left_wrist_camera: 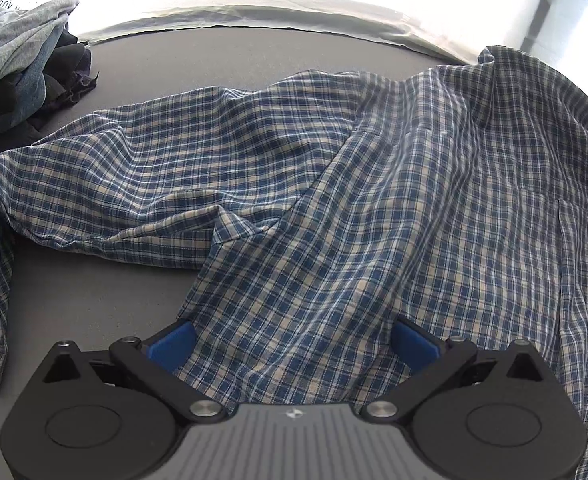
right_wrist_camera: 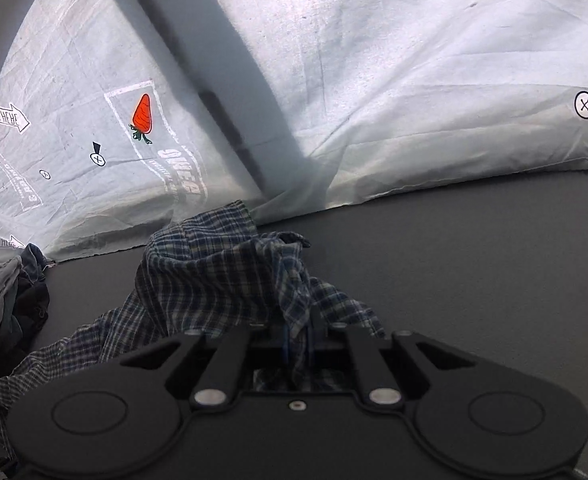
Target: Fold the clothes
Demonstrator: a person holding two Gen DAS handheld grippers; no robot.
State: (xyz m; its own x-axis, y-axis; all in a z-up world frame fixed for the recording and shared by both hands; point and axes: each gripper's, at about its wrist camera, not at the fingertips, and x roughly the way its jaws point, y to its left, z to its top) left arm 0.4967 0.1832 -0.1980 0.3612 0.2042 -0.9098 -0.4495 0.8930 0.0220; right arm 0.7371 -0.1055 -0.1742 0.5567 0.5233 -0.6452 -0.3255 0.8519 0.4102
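Fingers of left gripper [left_wrist_camera: 294, 340] spread wide over limp plaid shirt [left_wrist_camera: 334, 200]; right gripper [right_wrist_camera: 298, 344] apparently pinches its hem.

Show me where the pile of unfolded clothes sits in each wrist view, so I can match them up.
Left wrist: pile of unfolded clothes at the upper left edge, beyond the plaid shirt.
Right wrist: pile at the left edge, mid-height.
Shared landmark: the plaid shirt, beside the pile in both views.

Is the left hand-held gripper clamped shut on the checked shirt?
No, the left hand-held gripper is wide open, its blue fingers spread apart with the checked shirt lying loose between them.
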